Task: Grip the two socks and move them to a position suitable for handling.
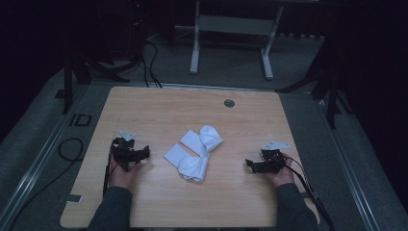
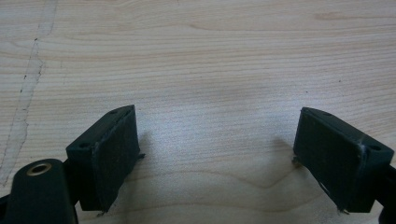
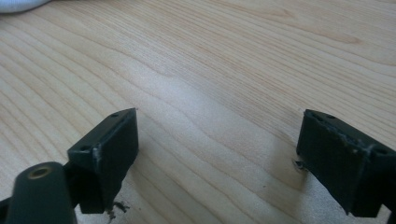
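Note:
A crumpled white cloth (image 1: 196, 152) lies in the middle of the wooden table (image 1: 159, 110). My left gripper (image 1: 142, 154) rests on the table to the cloth's left, held by a hand. In the left gripper view its gripper (image 2: 217, 140) stands open over bare wood, nothing between the pads. My right gripper (image 1: 250, 164) rests to the cloth's right, tips pointing toward it. Its own view shows the gripper (image 3: 217, 140) open and empty, with an edge of the white cloth (image 3: 18, 4) at the top left corner.
A round grey grommet (image 1: 229, 103) sits in the table near its far edge. Behind the table stands a white metal frame (image 1: 231, 33) on a grey floor. Black cables (image 1: 70, 149) trail on the floor at the left, and dark stands flank both sides.

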